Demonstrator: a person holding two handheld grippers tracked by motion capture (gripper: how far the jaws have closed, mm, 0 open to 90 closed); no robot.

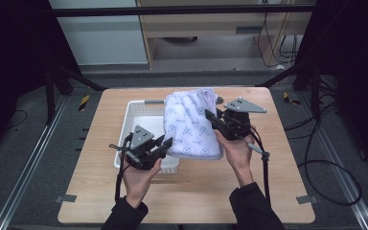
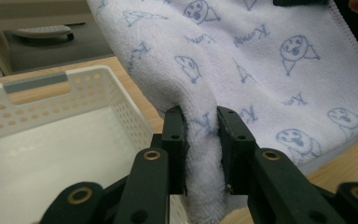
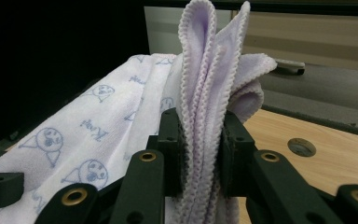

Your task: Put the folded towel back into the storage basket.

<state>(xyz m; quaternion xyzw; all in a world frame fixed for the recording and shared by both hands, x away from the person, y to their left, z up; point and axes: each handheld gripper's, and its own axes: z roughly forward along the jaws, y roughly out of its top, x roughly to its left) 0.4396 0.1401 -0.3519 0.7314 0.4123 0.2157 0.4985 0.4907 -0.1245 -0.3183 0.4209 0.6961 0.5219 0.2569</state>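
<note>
A pale lilac towel (image 1: 191, 123) printed with small blue dog faces hangs folded above the table, stretched between both grippers. My left gripper (image 1: 166, 143) is shut on the towel's near left fold (image 2: 201, 140), just over the right edge of a white perforated basket (image 1: 139, 114). My right gripper (image 1: 210, 116) is shut on the bunched hemmed edges of the towel (image 3: 204, 116) at its right side. In the left gripper view the basket (image 2: 51, 121) lies below and to the left, with nothing inside it.
The basket rests on a light wooden table (image 1: 100, 191) with rounded corners. A round metal insert (image 3: 301, 147) is set in the tabletop. Cables (image 1: 326, 163) trail on the grey floor to the right, and black frame legs stand on both sides.
</note>
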